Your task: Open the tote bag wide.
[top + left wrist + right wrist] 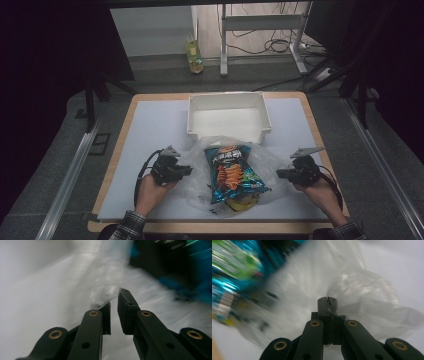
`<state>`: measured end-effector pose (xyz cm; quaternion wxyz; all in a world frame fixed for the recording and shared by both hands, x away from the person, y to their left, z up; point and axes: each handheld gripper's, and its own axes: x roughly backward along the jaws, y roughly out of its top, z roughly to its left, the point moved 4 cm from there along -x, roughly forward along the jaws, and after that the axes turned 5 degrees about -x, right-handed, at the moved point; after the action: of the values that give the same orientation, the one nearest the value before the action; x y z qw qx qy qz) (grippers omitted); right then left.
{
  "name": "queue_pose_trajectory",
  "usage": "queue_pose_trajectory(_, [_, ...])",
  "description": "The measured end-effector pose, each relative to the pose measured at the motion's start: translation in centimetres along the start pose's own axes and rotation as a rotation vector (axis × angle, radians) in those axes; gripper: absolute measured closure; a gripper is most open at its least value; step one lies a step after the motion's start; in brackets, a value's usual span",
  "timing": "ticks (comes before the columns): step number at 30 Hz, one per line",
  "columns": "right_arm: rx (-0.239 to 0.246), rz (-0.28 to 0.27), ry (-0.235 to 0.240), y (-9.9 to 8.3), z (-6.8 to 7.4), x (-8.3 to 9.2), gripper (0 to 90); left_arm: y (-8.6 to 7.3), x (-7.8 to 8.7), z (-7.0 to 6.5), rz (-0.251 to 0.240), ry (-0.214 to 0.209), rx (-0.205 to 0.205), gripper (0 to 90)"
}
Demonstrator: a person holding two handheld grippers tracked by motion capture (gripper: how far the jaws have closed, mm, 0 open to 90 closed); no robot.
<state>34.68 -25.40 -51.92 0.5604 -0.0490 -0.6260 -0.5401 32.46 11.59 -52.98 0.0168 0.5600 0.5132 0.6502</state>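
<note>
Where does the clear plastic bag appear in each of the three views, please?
High view: clear plastic bag lies at centre, below the white bin.
Left gripper view: upper middle, above the fingers.
Right gripper view: centre and right.
Shared landmark: the blue chip packet inside it.

surface: wooden tabletop (129,131) covered by white sheet (160,130) | far middle: white bin (229,116) set on sheet | near middle: clear plastic bag (202,182) with blue chip packet (231,172) laid on sheet
</note>
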Motion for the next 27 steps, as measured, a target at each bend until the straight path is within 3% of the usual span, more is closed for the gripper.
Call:
queue_pose_trajectory(7, [0.07,-0.013,0.111,1.4,4.0,-1.5,86.9,0.6,-2.4,-3.5,0.034,-0.056,-0.078,78.5])
queue_pose_trajectory(9, [0.093,0.005,0.107,1.2,4.8,-2.0,87.3,0.4,-2.4,-4.1,0.04,-0.06,-0.092,78.9])
queue_pose_trajectory(17, [0.072,0.015,0.18,-0.7,6.4,-1.2,88.4,-1.1,-1.3,-5.7,0.04,-0.163,-0.063,80.7])
queue_pose_trajectory(20, [0.091,0.032,0.202,-1.9,7.6,-0.5,88.4,-2.0,-0.5,-6.8,0.077,-0.207,-0.078,79.9])
queue_pose_trajectory(21, [0.1,0.04,0.201,-2.2,7.9,-0.1,88.0,-2.0,-0.2,-6.9,0.092,-0.195,-0.089,78.3])
queue_pose_trajectory(23, [0.124,0.029,0.174,-2.1,8.1,0.6,87.3,-1.6,0.9,-6.6,0.111,-0.13,-0.112,75.4])
queue_pose_trajectory(27, [0.137,-0.011,0.119,-0.1,7.3,1.5,87.3,1.0,3.3,-5.7,0.099,-0.046,-0.141,72.2])
